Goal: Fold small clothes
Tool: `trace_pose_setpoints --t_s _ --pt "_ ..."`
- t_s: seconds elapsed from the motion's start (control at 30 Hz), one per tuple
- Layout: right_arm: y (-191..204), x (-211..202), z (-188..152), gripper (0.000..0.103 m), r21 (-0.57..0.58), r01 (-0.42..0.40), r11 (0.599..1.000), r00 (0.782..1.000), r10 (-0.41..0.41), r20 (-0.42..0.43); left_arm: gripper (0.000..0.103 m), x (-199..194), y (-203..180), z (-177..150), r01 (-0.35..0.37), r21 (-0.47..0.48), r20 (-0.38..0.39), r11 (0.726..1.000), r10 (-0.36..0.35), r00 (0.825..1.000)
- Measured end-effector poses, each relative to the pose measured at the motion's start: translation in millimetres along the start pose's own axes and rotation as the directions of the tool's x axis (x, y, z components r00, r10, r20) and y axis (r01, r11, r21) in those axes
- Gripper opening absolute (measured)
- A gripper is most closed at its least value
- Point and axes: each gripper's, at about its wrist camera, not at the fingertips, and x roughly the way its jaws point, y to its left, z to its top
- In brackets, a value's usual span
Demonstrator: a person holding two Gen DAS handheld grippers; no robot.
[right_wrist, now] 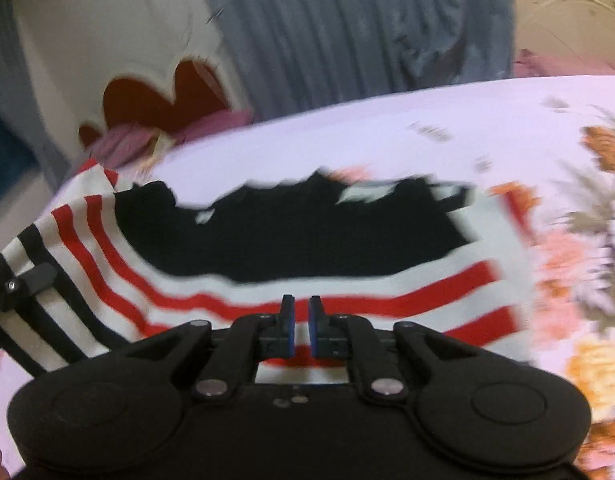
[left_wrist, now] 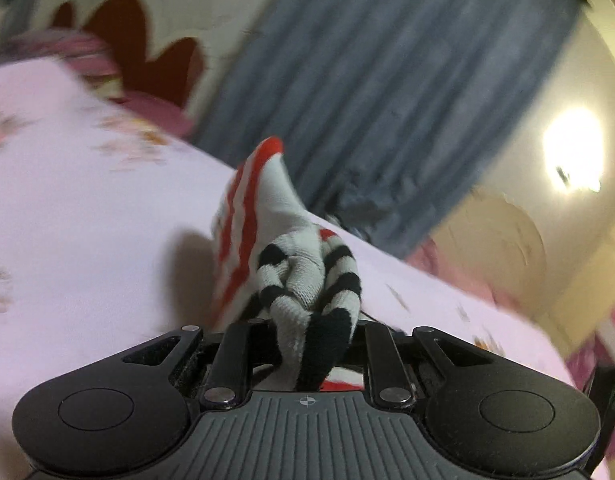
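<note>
A small striped garment (right_wrist: 307, 280), white with red stripes and a black middle panel, lies spread on the pale pink floral sheet (right_wrist: 387, 128). Its black-and-white striped sleeve (left_wrist: 307, 280) is bunched up and lifted off the bed in my left gripper (left_wrist: 307, 332), which is shut on it; the cloth hides the fingertips. In the right wrist view a left finger (right_wrist: 37, 276) shows at the far left on that sleeve. My right gripper (right_wrist: 301, 312) hovers over the red stripes near the garment's front edge. Its blue pads stand a narrow gap apart with nothing between them.
A grey curtain (right_wrist: 347, 20) hangs behind the bed. A white headboard with dark red cut-outs (right_wrist: 167, 92) and pink pillows (right_wrist: 127, 136) stand at the back left. A bright lamp (left_wrist: 571, 144) glares at the right. Both views are blurred.
</note>
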Motion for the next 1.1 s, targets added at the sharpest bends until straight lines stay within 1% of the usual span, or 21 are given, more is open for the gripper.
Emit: trace_pose_setpoints --t_s 0.07,0.13,0.17,0.2,0.23,0.27,0.3,0.33,0.37,0.43,0.5,0.53,0.57,0.63,0.7,0.73,0.77,0.87,0.97,1.07,1.1 --pt "-21.3 -19.8 3.3 0.008 0.051 0.001 0.999 0.999 -0.003 0.033 0.017 19.2 -43.5 -14.8 -0.01 0.113 -0.076 0.993 0.019 0.997" --pt "-41.9 -36.8 2.0 0.009 0.102 0.005 0.995 0.998 -0.011 0.056 0.018 43.5 -75.5 -37.0 -0.001 0.196 -0.173 0.981 0.036 0.984" --pt "-52.4 -44.7 1.0 0.01 0.129 0.009 0.992 0.998 -0.017 0.064 0.02 61.5 -90.8 -54.3 0.009 0.242 -0.246 0.97 0.053 0.968" --pt "-61.8 -49.7 0.0 0.016 0.154 0.009 0.988 0.998 -0.019 0.068 0.025 76.9 -101.8 -69.6 0.015 0.288 -0.311 0.958 0.078 0.947" --pt "-72.8 -55.8 -1.9 0.027 0.185 0.005 0.983 0.997 -0.018 0.07 0.039 88.5 -111.1 -86.3 0.013 0.341 -0.348 0.94 0.113 0.931" --pt "-82.1 -60.4 -4.2 0.035 0.214 0.004 0.977 0.997 -0.019 0.07 0.059 86.9 -122.0 -97.5 0.016 0.401 -0.314 0.916 0.121 0.942" --pt "-89.7 -64.0 -6.4 0.051 0.237 -0.002 0.971 0.997 -0.016 0.072 0.063 81.2 -128.6 -99.6 0.042 0.412 -0.314 0.91 0.098 0.944" --pt "-96.4 -68.8 -8.4 0.056 0.252 -0.017 0.967 0.997 -0.002 0.077 0.063 72.6 -130.8 -96.7 0.072 0.388 -0.322 0.919 0.063 0.945" --pt "-102.1 -72.4 -9.3 0.056 0.259 -0.038 0.965 0.997 0.018 0.079 0.063 62.6 -130.1 -91.7 0.088 0.36 -0.319 0.929 0.034 0.947" --pt "-107.8 -73.1 -9.2 0.056 0.269 -0.076 0.96 0.995 0.057 0.077 0.063 35.3 -121.8 -73.9 0.102 0.321 -0.261 0.942 -0.015 0.965" --pt "-107.2 -70.5 -9.3 0.057 0.276 -0.117 0.954 0.992 0.101 0.072 0.063 16.1 -103.7 -51.3 0.08 0.28 -0.181 0.957 -0.029 0.983" --pt "-103.9 -67.4 -8.9 0.059 0.277 -0.136 0.951 0.99 0.123 0.065 0.063 7.9 -89.0 -39.7 0.059 0.247 -0.141 0.967 -0.024 0.99" --pt "-98.9 -60.1 -9.7 0.06 0.28 -0.16 0.947 0.987 0.151 0.05 0.063 4.5 -75.4 -29.2 0.023 0.226 -0.113 0.974 0.002 0.994" --pt "-87.1 -48.1 -14.2 0.062 0.298 -0.2 0.933 0.979 0.206 0.014 0.063 6.2 -46.9 -13.4 -0.059 0.204 -0.082 0.977 0.077 0.994" --pt "-73.2 -30.7 -19.7 0.062 0.305 -0.219 0.927 0.971 0.237 -0.025 0.058 16.7 -18.0 -5.4 -0.1 0.157 -0.097 0.983 0.116 0.989" --pt "-66.2 -21.7 -21.8 0.062 0.304 -0.218 0.927 0.969 0.242 -0.045 0.042 24.5 -6.2 -5.1 -0.098 0.139 -0.12 0.985 0.115 0.986" --pt "-60.3 -13.4 -23.4 0.062 0.306 -0.215 0.927 0.967 0.245 -0.063 0.03 30.8 5.4 -5.6 -0.107 0.122 -0.148 0.987 0.124 0.981" --pt "-47.2 7.5 -26.4 0.06 0.303 -0.182 0.935 0.967 0.227 -0.118 0.027 50.9 29.2 -13.7 -0.095 0.089 -0.223 0.992 0.112 0.968" --pt "-32.9 23.8 -27.5 0.058 0.27 -0.15 0.951 0.966 0.198 -0.164 0.027 58.2 41.1 -24.5 -0.063 0.052 -0.251 0.997 0.074 0.965" --pt "-13.8 31.6 -26.5 0.055 0.194 -0.135 0.972 0.971 0.169 -0.168 0.027 60.6 35.5 -26.9 -0.05 0.099 -0.263 0.994 0.074 0.962" --pt "-9.4 35.1 -26.4 0.046 0.156 -0.121 0.98 0.975 0.147 -0.169 0.027 67.2 30.9 -29.0 -0.049 0.135 -0.264 0.99 0.084 0.961"
